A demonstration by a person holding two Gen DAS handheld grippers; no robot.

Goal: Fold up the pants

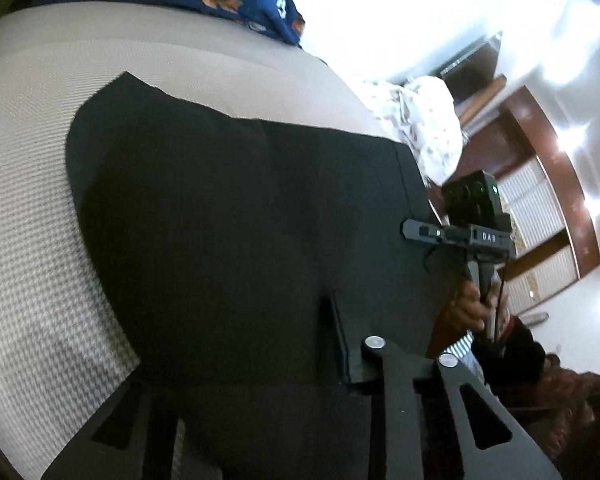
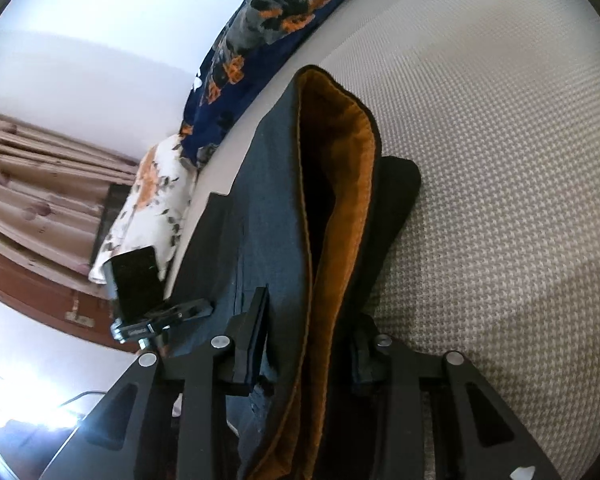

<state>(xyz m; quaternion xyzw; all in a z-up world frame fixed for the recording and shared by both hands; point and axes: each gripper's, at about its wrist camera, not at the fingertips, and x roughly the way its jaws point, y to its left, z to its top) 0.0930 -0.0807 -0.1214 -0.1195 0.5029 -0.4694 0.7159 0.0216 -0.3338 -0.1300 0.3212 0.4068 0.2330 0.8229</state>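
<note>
Dark pants (image 1: 240, 220) lie spread on a beige woven bed cover (image 1: 32, 220). In the right wrist view the pants (image 2: 272, 208) show an orange-brown inner waistband lining (image 2: 348, 208) standing open. My right gripper (image 2: 308, 340) has its jaws on either side of the waistband edge, pinching the cloth; it also shows in the left wrist view (image 1: 416, 232) at the pants' right edge. My left gripper (image 1: 340, 352) is at the near edge of the pants, one finger (image 1: 352, 360) visible with cloth over the other; it shows in the right wrist view (image 2: 196, 308) at the pants' left edge.
A dark blue floral blanket (image 2: 260, 40) and a white floral cloth (image 2: 148, 200) lie at the far side of the bed. Curtains (image 2: 40, 168) and a brown wooden cabinet (image 1: 548, 184) stand beyond. The bed cover (image 2: 500, 200) stretches to the right.
</note>
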